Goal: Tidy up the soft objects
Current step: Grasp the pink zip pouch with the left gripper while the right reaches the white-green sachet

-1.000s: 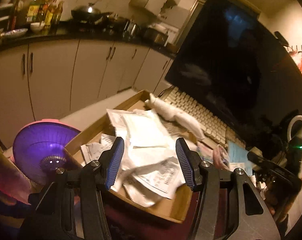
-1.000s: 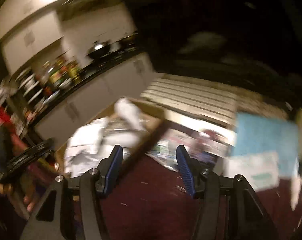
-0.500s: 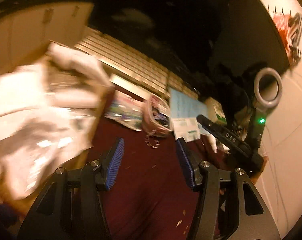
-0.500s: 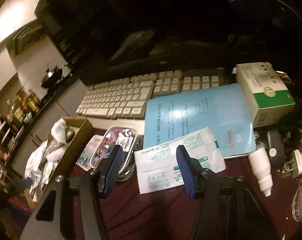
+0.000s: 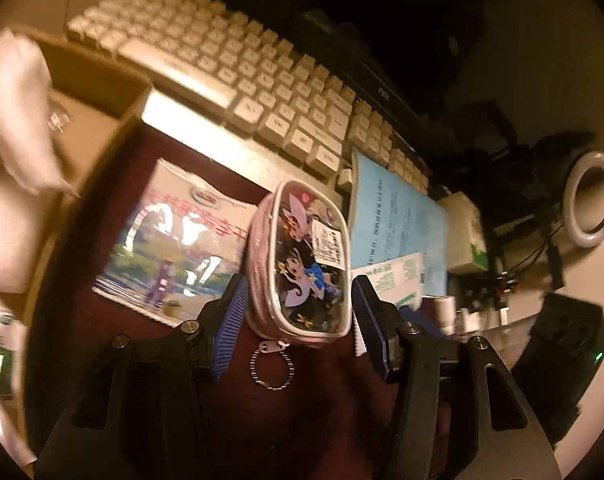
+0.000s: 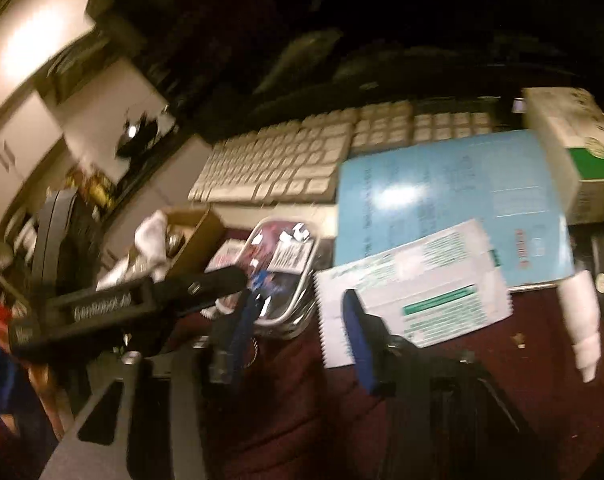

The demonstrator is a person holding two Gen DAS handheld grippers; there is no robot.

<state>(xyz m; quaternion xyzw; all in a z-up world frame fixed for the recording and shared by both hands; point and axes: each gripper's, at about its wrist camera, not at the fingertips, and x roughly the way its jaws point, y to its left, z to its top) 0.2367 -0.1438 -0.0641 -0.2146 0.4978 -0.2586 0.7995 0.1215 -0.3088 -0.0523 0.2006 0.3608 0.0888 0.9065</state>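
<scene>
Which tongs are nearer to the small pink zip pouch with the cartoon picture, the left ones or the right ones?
Left. The left tongs are open, straddling the near end of the pink zip pouch. The right tongs are closing beside it, over the white-and-green packet.

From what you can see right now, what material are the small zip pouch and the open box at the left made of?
The pouch: probably soft clear plastic with pink fabric-like sides; it shines, and shows cartoon prints. The box: seemingly plain brown cardboard, matte, with thin walls.
</scene>
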